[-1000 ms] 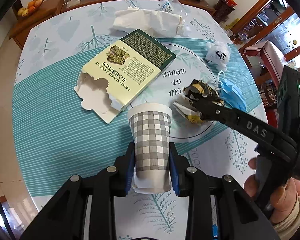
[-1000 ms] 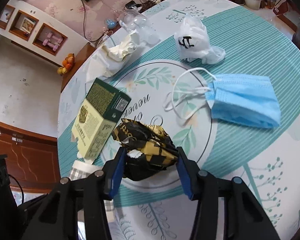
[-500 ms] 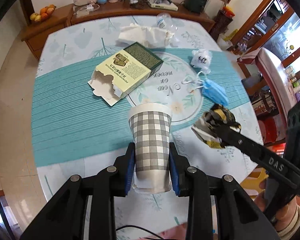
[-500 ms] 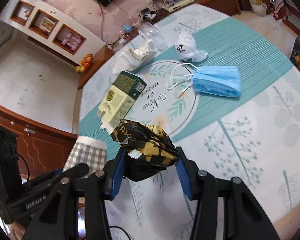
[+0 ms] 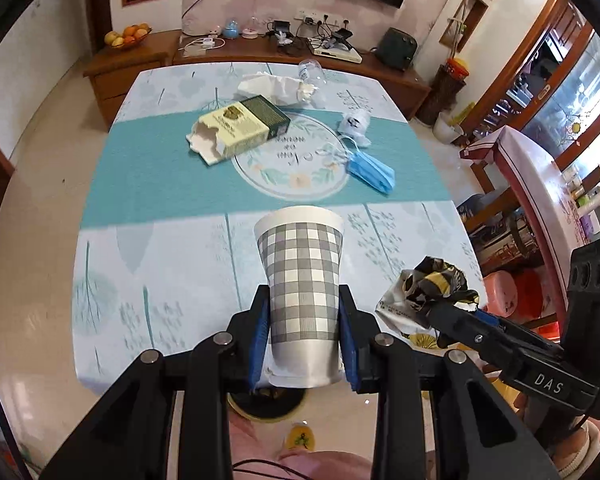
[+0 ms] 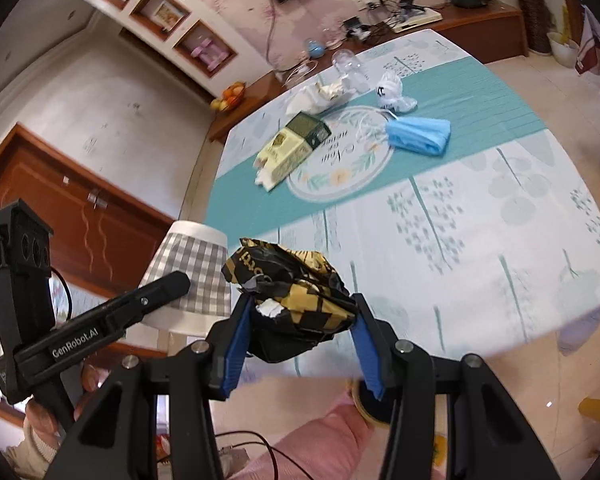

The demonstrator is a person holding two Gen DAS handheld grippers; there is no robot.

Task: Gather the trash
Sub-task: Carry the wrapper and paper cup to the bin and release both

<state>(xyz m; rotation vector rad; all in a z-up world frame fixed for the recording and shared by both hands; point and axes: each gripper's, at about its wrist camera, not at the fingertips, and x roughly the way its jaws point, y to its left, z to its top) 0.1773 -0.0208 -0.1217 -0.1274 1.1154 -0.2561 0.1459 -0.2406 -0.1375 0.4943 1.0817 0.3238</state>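
Note:
My left gripper (image 5: 302, 334) is shut on a grey checked paper cup (image 5: 302, 280), held above the table's near edge. The right gripper (image 6: 298, 328) is shut on a crumpled black and yellow wrapper (image 6: 292, 280); that wrapper (image 5: 432, 284) and the right gripper show at the right of the left wrist view. The cup (image 6: 192, 268) and one left finger appear at the left in the right wrist view. Left on the table (image 5: 172, 256) are a torn yellow and green box (image 5: 240, 128), a blue face mask (image 5: 370, 168), a small white bag (image 5: 354, 122) and crumpled white paper (image 5: 276, 86).
A clear plastic bottle (image 5: 312, 70) lies at the table's far edge. Behind stands a wooden sideboard (image 5: 260, 50) with cables, devices and a fruit bowl (image 5: 126, 36). A pink sleeve (image 6: 300, 440) shows below the grippers. A dark round thing (image 5: 266, 402) sits on the floor under the table edge.
Both grippers have pulled back and up from the table with the cup and the wrapper still held. The table's trash now looks smaller and farther away.

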